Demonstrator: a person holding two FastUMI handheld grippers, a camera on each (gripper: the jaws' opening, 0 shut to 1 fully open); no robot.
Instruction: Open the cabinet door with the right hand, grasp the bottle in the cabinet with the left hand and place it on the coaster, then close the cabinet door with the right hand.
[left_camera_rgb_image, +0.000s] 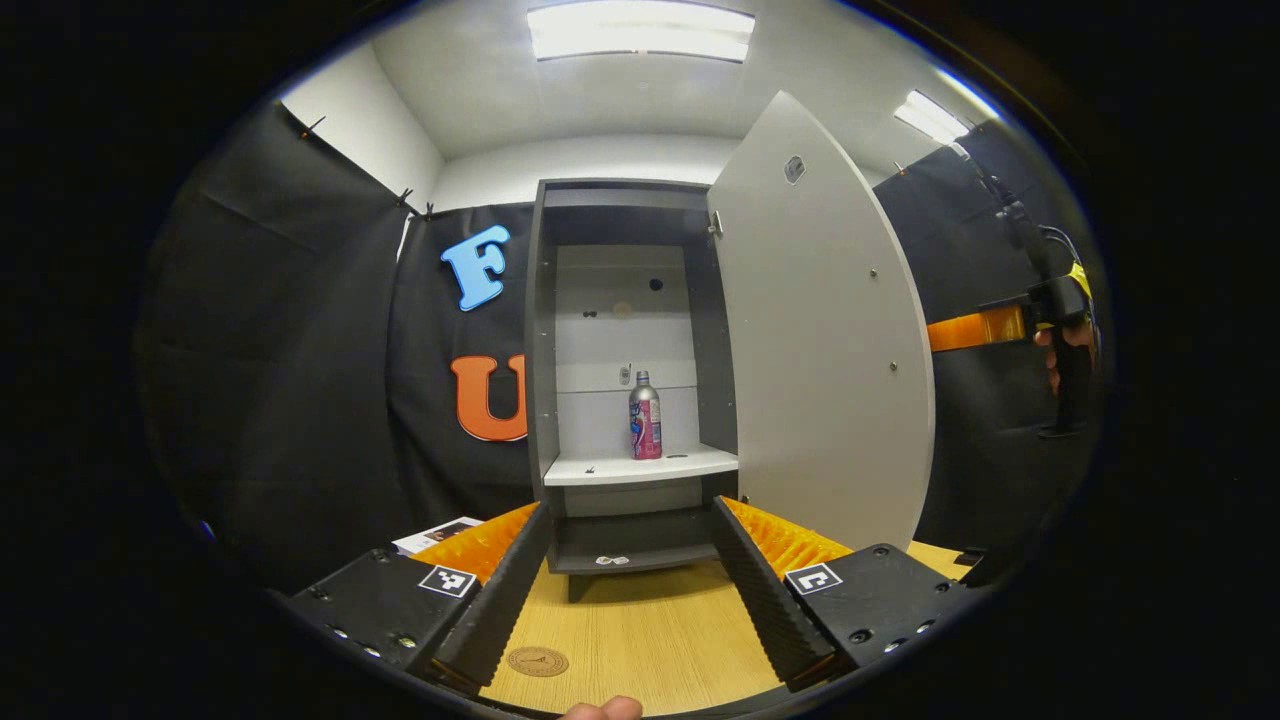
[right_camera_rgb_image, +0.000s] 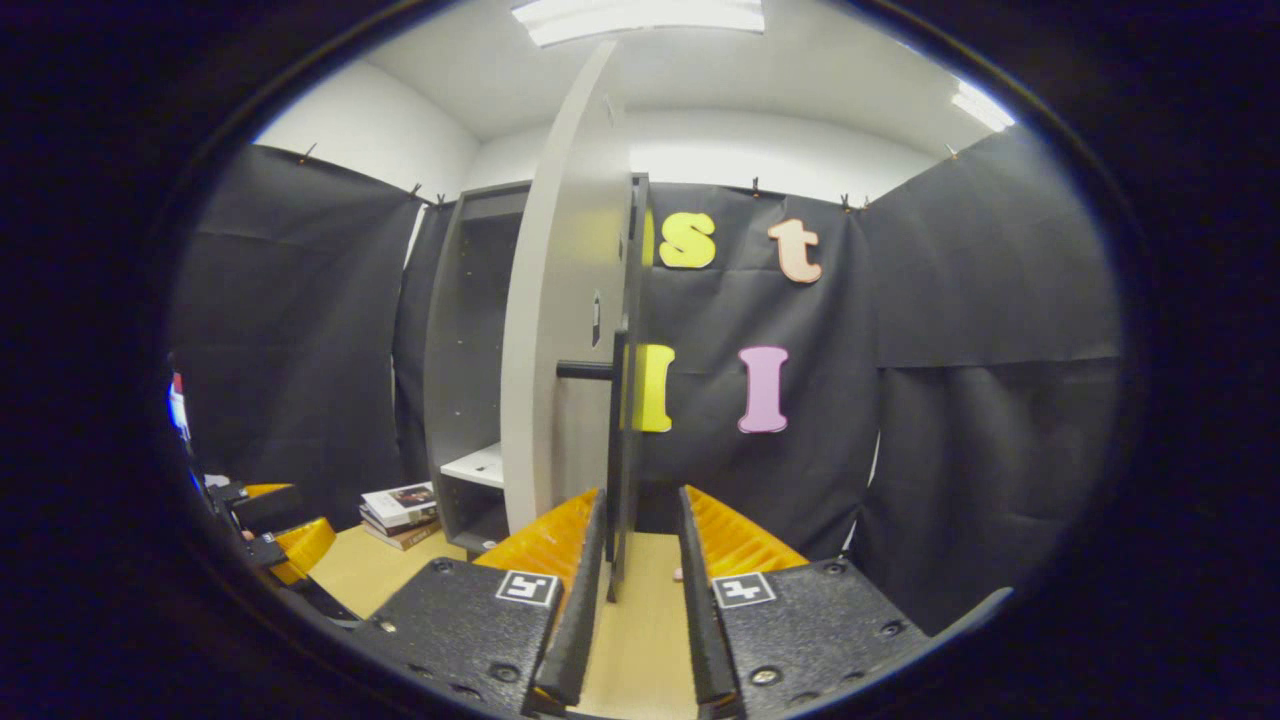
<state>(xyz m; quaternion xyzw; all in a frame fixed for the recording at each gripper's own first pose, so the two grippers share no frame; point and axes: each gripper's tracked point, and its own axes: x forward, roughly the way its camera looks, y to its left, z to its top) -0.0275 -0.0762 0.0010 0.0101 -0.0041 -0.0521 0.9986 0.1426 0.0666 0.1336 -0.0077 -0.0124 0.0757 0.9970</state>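
Left gripper (left_camera_rgb_image: 632, 590) sits low over the table (left_camera_rgb_image: 640, 640), fingers spread wide apart w/ nothing between them, aimed straight at the open cabinet (left_camera_rgb_image: 630, 330). Coaster (left_camera_rgb_image: 537, 661), a small round disc, lies on the table just inside the left finger, near the view's bottom edge. A fingertip (left_camera_rgb_image: 602, 709) pokes in at the very bottom. Bottle (left_camera_rgb_image: 645, 416) stands upright on the cabinet's white shelf (left_camera_rgb_image: 640, 465), roughly mid-shelf, well apart from the gripper. Cabinet door (left_camera_rgb_image: 825, 330) is swung out to the right.

Right gripper (right_camera_rgb_image: 640, 590) has its 2 fingers apart, straddling the door's lower edge (right_camera_rgb_image: 622, 480), 1 finger on each side; can't tell if either touches it. The door's bar handle (right_camera_rgb_image: 585, 370) sticks out higher up. In the left gripper view the right gripper shows at far right, beyond the door, a hand (left_camera_rgb_image: 1062, 355) on its grip. Stack of books (right_camera_rgb_image: 400, 512) lies on the table left of the cabinet.
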